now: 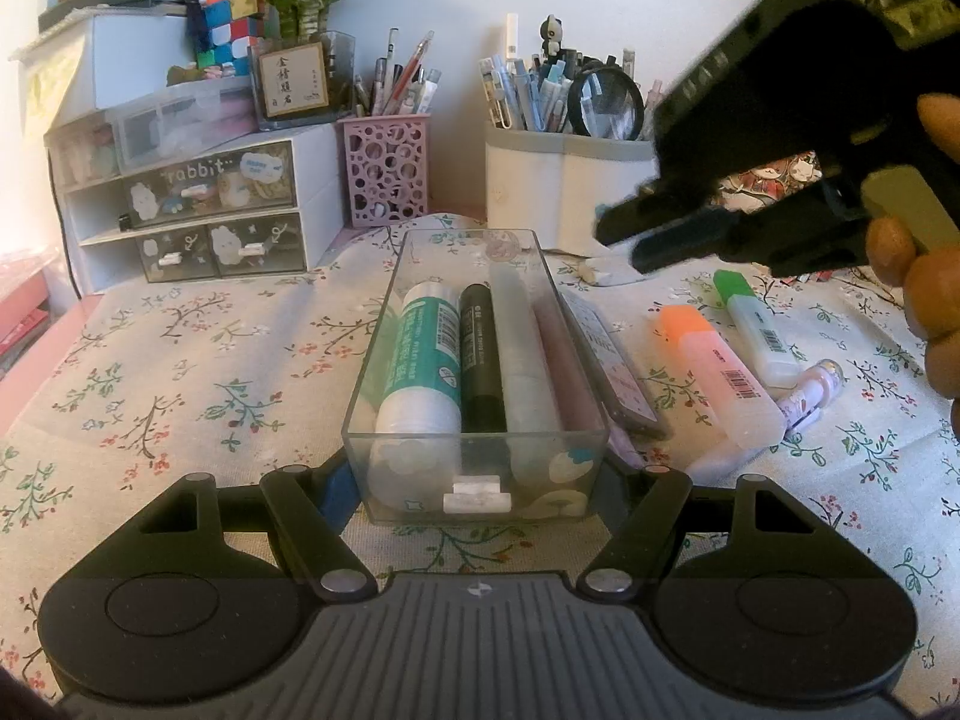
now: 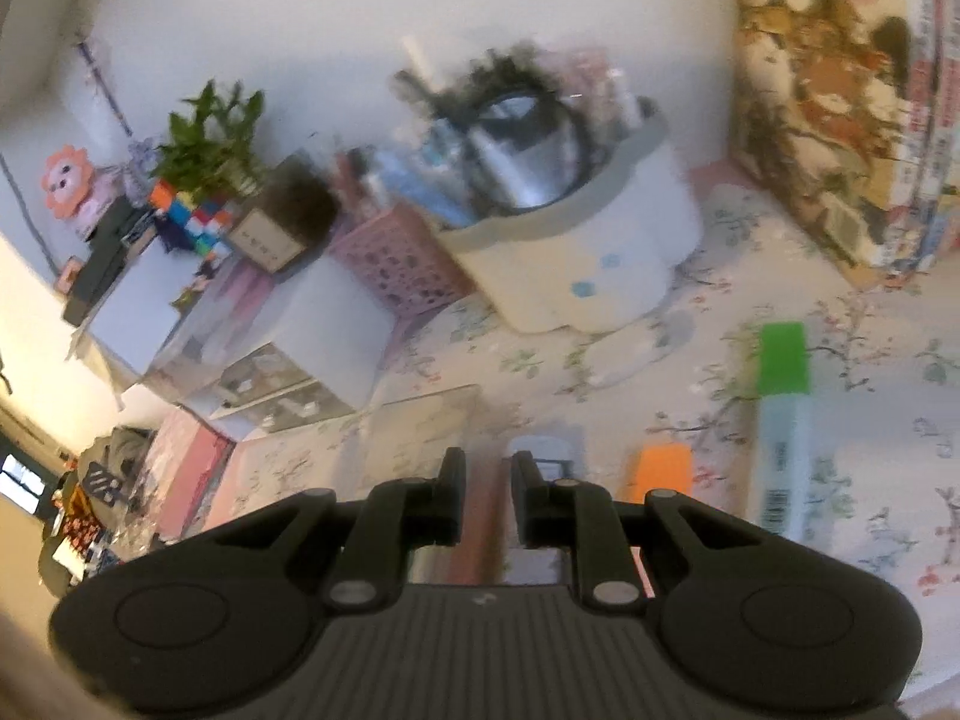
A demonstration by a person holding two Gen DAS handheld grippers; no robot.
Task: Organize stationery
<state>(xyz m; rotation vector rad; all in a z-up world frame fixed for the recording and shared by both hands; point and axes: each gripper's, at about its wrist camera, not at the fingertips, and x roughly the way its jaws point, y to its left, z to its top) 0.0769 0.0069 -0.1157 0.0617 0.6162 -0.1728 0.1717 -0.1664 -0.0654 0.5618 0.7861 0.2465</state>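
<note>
Drawer between left tool fingers

Floral tablecloth; orange-capped highlighter, green-capped highlighter, teal-labelled glue stick, seemingly black marker.

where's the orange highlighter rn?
Left wrist view: the orange highlighter lies on the floral tablecloth, right of the clear drawer tray, beside the green highlighter and below the right gripper.

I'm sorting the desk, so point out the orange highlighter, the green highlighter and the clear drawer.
orange highlighter (image 1: 723, 378), left wrist view, pale barrel
green highlighter (image 1: 759, 324), left wrist view, barrel by barcode
clear drawer (image 1: 474, 483), left wrist view, front wall
</note>
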